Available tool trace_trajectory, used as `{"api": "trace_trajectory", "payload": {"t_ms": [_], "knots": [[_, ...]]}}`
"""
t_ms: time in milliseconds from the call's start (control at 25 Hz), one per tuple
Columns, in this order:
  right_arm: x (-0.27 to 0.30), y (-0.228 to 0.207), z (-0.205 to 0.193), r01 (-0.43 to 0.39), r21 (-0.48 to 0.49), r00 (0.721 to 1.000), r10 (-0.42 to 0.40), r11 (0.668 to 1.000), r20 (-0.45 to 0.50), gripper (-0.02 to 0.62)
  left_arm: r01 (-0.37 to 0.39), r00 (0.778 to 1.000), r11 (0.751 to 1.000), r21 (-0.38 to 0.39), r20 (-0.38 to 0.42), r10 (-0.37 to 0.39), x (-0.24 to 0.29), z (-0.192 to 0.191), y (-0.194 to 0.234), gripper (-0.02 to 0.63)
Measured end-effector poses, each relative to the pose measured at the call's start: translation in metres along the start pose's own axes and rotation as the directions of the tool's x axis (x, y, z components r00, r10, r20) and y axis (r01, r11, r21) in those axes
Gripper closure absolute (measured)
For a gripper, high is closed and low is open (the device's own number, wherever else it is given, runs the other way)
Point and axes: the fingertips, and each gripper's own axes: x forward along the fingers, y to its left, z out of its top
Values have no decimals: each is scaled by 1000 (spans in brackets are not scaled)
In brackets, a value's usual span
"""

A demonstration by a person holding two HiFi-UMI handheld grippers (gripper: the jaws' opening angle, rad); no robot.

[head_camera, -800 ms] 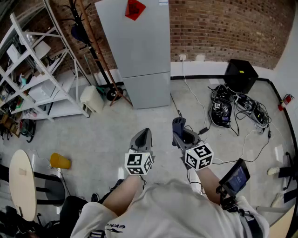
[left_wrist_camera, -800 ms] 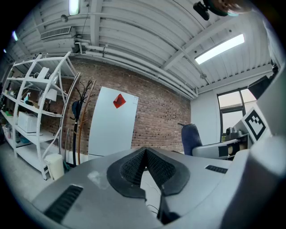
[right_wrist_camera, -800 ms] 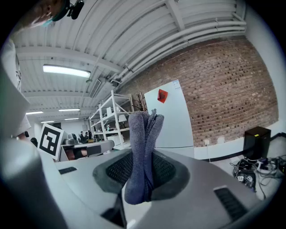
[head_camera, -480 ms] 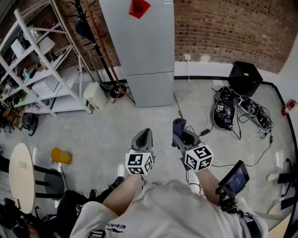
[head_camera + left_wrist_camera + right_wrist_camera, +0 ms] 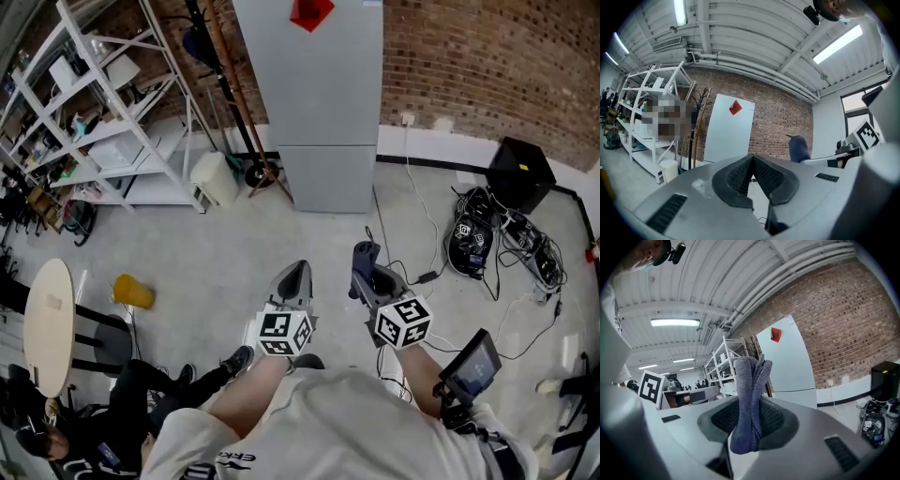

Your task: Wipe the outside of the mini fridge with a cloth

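**Fridge [image 5: 319,103] at twelve o'clock, cloth [image 5: 362,255] pinched in the right gripper [image 5: 373,277]**

Head view: the grey two-door fridge stands against the brick wall [image 5: 487,66] at twelve o'clock, well apart from both grippers, with a white shelving rack [image 5: 112,122] at ten o'clock. Both forearms are bent and held close to the body. The left gripper [image 5: 294,274] and right gripper sit side by side and point up toward the fridge.

Left gripper view: the jaws are pressed together with nothing between them [image 5: 751,165]. The fridge [image 5: 726,131] lies dead ahead, bearing a red diamond sticker [image 5: 735,107] near its top. The cloth [image 5: 799,147] shows at three o'clock.

Right gripper view: the jaws are clamped on a blue terry cloth [image 5: 751,394], folded into a thick roll that stands beyond the tips. The fridge [image 5: 787,362] is at one o'clock.

The cloth looks soft, light and limp. The grip low on the fold seems right, since it leaves a free tuft to meet the panel. The fridge is probably heavy, stiff and smooth-skinned, unlikely to shift under a wipe.
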Motion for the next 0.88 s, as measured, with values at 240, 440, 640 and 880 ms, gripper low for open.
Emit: {"api": "trace_trajectory", "payload": {"t_ms": [240,440,640,880], "knots": [[32,-9,3,-29,20,1000,29,999,10,489,-23,1000,999,-35,-18,23,22,-9,25,606],[86,-11,13,-26,19,1000,26,999,4,489,23,1000,998,-62,10,-22,52,0,63,606],[160,-9,42,-10,-17,1000,11,1000,17,489,40,997,997,-63,64,-36,88,31,129,606],[252,7,88,41,-62,997,-36,997,70,489,69,994,997,-23,86,-67,117,74,220,606]]}}
